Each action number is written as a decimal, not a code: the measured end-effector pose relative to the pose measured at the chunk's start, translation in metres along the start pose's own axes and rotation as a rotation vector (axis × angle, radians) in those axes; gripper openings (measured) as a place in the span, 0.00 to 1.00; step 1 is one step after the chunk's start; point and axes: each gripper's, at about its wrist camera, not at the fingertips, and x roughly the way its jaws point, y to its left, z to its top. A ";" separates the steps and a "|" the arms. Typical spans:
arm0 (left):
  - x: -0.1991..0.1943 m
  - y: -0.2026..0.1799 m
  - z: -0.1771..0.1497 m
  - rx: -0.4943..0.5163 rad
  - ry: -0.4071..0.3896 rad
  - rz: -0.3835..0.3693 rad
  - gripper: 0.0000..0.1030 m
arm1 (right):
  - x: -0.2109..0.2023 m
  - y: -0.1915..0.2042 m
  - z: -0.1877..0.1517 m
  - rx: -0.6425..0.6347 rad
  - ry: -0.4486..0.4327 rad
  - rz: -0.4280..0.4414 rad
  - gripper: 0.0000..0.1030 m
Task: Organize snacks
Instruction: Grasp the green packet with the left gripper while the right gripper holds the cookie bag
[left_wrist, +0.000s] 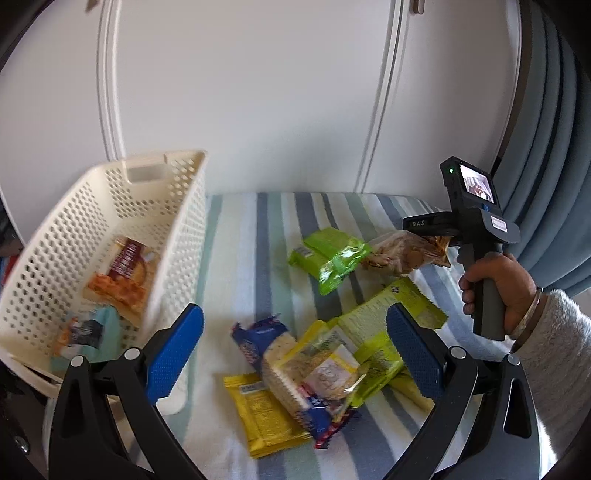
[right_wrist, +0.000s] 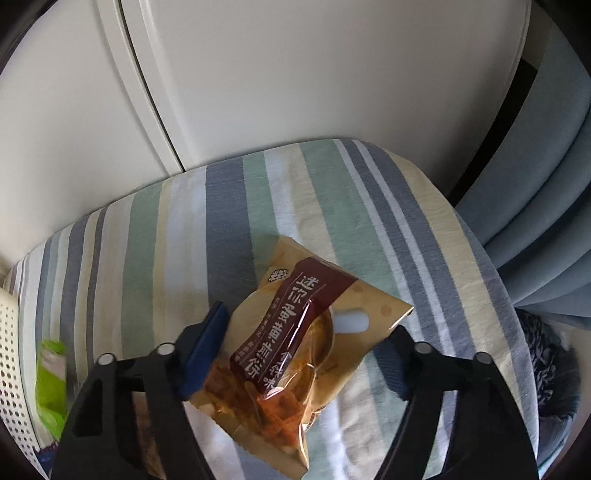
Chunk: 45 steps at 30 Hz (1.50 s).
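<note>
A cream perforated basket (left_wrist: 177, 206) stands tilted at the left on a striped bed cover (left_wrist: 251, 236). Inside lie a tan and brown snack packet (left_wrist: 122, 280) and a small dark packet (left_wrist: 81, 332). My left gripper (left_wrist: 295, 354) is open above a heap of loose snacks: a blue cracker packet (left_wrist: 258, 336), a yellow packet (left_wrist: 266, 413) and lime-green packets (left_wrist: 332, 258). At the right a hand holds my right gripper (left_wrist: 424, 230). In the right wrist view that gripper (right_wrist: 308, 321) is shut on a tan and brown snack packet (right_wrist: 295, 339), held above the cover.
White wardrobe doors (left_wrist: 258, 92) rise behind the bed. A blue curtain (right_wrist: 546, 240) hangs at the right, with dark patterned fabric (right_wrist: 554, 369) below it. In the right wrist view the basket (right_wrist: 9, 350) and a green packet (right_wrist: 51, 376) show at the left edge.
</note>
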 end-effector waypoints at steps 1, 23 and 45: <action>0.002 0.000 0.001 -0.002 0.007 -0.004 0.98 | -0.003 -0.003 -0.002 -0.004 -0.006 -0.002 0.67; 0.138 -0.027 0.077 -0.291 0.331 -0.110 0.98 | -0.030 -0.055 -0.014 0.104 -0.083 0.148 0.60; 0.193 -0.019 0.068 -0.342 0.443 0.035 0.98 | -0.018 -0.052 -0.013 0.099 -0.070 0.166 0.60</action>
